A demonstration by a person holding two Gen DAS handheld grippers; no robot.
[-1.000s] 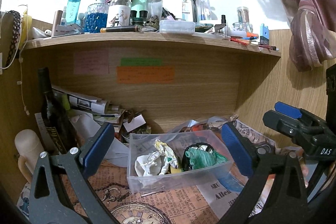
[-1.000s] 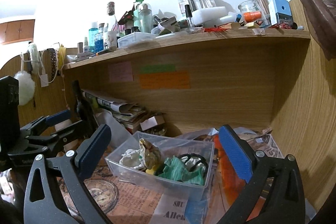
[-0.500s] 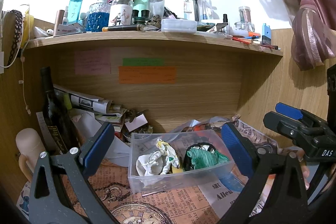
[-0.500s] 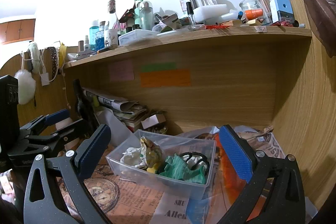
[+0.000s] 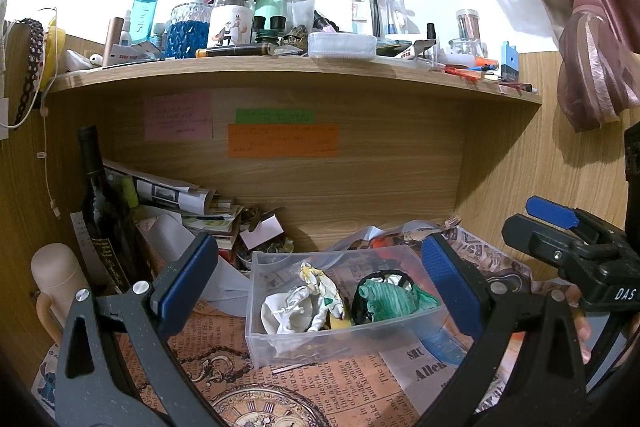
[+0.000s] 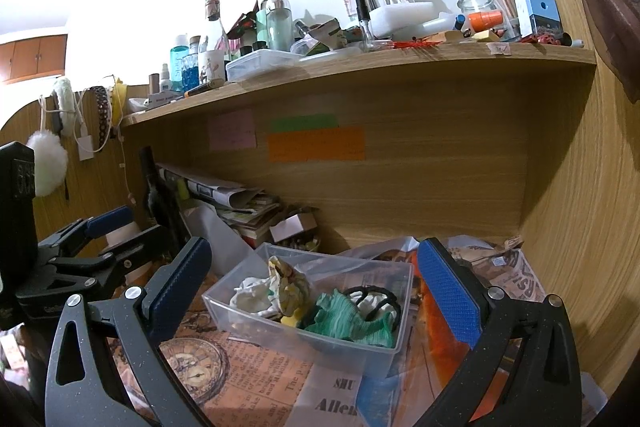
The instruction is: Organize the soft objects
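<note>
1. The left gripper [image 5: 320, 287] hangs with its jaws spread wide and nothing between them, framing the clear plastic bin [image 5: 340, 337].
2. The right gripper [image 6: 312, 287] is likewise wide apart and empty, aimed at the same bin from the right side.
3. Inside the bin lie a white crumpled cloth [image 5: 290, 311], a yellow-patterned cloth [image 5: 322, 281], a green cloth [image 5: 390, 301] and a black band [image 6: 370, 293].
4. The bin sits on newspaper-print paper [image 5: 280, 383] beneath a cluttered wooden shelf [image 5: 296, 73].
5. A dark wine bottle [image 5: 102, 207] stands left of the bin.
</note>
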